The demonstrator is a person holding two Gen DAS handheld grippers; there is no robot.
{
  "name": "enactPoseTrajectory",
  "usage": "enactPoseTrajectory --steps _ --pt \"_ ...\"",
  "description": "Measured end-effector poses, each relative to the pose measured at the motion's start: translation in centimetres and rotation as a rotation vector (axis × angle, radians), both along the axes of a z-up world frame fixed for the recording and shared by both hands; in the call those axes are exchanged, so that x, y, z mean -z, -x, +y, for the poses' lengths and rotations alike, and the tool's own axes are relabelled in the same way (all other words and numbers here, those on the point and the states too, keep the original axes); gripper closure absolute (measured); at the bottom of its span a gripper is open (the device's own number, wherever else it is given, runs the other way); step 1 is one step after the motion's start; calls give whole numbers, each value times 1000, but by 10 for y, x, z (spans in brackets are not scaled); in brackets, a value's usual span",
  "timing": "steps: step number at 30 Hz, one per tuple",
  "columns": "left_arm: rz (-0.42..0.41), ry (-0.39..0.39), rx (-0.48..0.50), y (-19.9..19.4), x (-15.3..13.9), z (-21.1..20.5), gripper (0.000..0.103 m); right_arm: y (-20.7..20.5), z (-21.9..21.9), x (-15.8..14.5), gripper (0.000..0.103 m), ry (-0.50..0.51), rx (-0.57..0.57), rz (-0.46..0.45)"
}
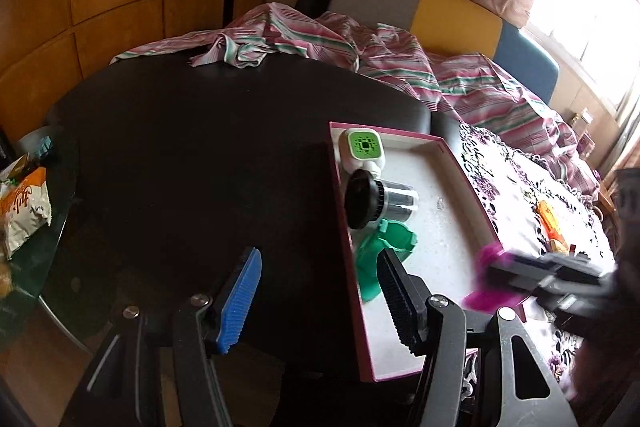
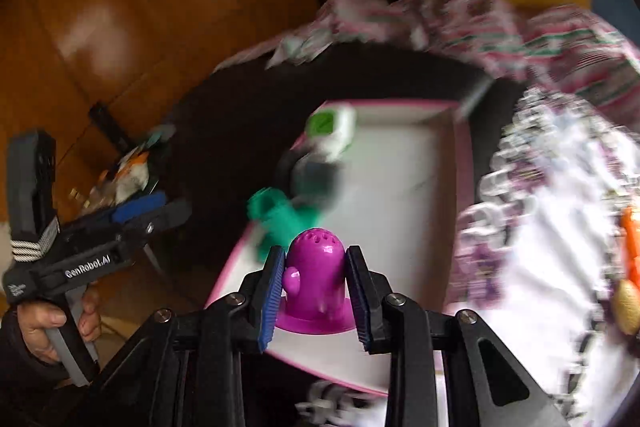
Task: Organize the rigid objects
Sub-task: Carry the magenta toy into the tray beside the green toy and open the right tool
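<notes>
A pink-rimmed shallow box [image 1: 452,239] [image 2: 412,187] with a white floor lies on the table. Along its left side lie a green-and-white device [image 1: 363,147] [image 2: 334,131], a black-capped clear jar [image 1: 380,203] [image 2: 316,175] and a green plastic piece [image 1: 386,251] [image 2: 286,219]. My right gripper [image 2: 314,267] is shut on a magenta dome-shaped toy [image 2: 316,283] over the box's near end. In the left wrist view that gripper [image 1: 516,279] and toy [image 1: 486,291] come in blurred from the right. My left gripper [image 1: 320,301] [image 2: 140,213] stands open and empty over the dark table, left of the box.
The dark tabletop [image 1: 200,167] spreads left of the box. A floral cloth [image 1: 516,187] on the right carries an orange item [image 1: 550,223] [image 2: 630,239]. Snack bags [image 1: 24,211] lie at the far left, and striped bedding [image 1: 400,67] is piled behind. A hand [image 2: 40,323] holds the left gripper.
</notes>
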State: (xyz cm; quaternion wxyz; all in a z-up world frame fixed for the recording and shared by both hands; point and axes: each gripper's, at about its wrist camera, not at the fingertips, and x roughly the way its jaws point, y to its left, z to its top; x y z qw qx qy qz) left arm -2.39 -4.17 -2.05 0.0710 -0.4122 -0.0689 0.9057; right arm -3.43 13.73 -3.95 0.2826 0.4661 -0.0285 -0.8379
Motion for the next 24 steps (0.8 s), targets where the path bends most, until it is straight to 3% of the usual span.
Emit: enactPoseTrajectory --steps 5,10,15,24 --pt "-10 -8 -12 1 4 -6 42 6 -43 31 72 -21 -56 -66" --pt "-22 -16 -18 1 9 -10 42 7 -56 48 69 -14 -57 -107" --pt "-17 -20 -23 1 9 -10 41 4 -48 43 58 31 -38 -104" --pt "36 6 13 -3 -7 -1 41 -1 -12 19 57 52 59 -51"
